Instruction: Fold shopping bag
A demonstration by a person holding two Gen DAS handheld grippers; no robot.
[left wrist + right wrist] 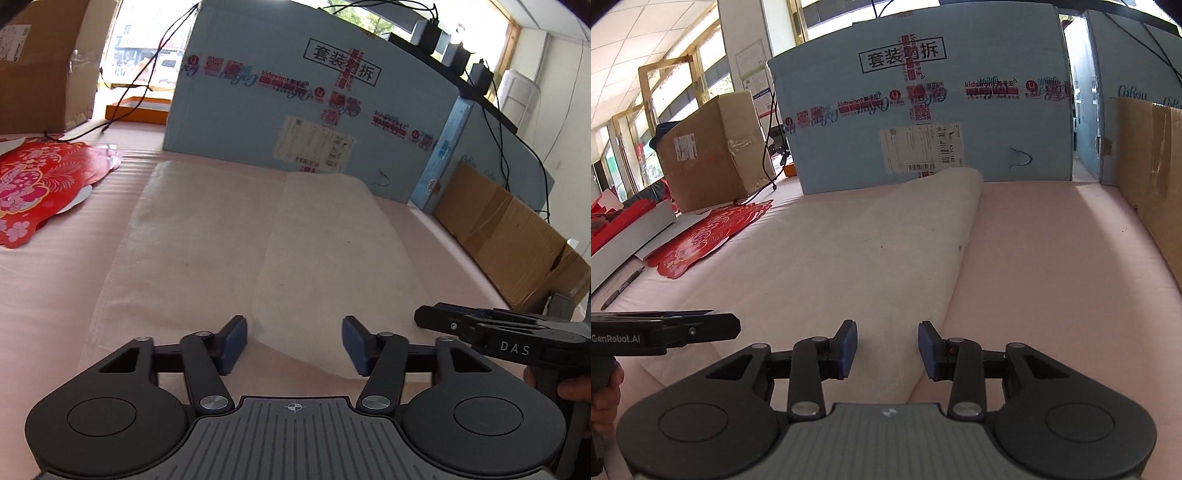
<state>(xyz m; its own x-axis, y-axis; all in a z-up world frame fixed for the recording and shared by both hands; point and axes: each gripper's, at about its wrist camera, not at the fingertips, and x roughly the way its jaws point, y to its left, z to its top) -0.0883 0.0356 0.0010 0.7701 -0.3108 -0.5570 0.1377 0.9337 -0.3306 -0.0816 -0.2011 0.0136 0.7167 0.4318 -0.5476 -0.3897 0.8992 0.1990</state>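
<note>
We see the shopping bag [236,236], a pale translucent sheet, lying flat on the pink table cover [44,295], its long axis running from our near edge away toward the blue carton [295,92] that stands at the back. Its right-hand portion is doubled over the rest, so a second, whiter layer [332,258] lies on top, and in the right wrist view the turned-over side shows as a soft rolled fold [964,236] running along that same axis. We judge this lengthwise fold to be the first narrowing step, with the crosswise folds not yet made. The left gripper [294,343] hovers over the near end of the doubled layer with its blue pads partly apart and nothing pinched; the bag lies below and beyond them. The right gripper [887,349] stands likewise half open, empty, straddling the near end of the fold line. Both tools sit side by side at the short near edge, which we read as a stance for pressing or picking up that end. The red paper cut-outs [33,192] and a brown cardboard box [713,147] lie well apart on the left, clear of the bag.
</note>
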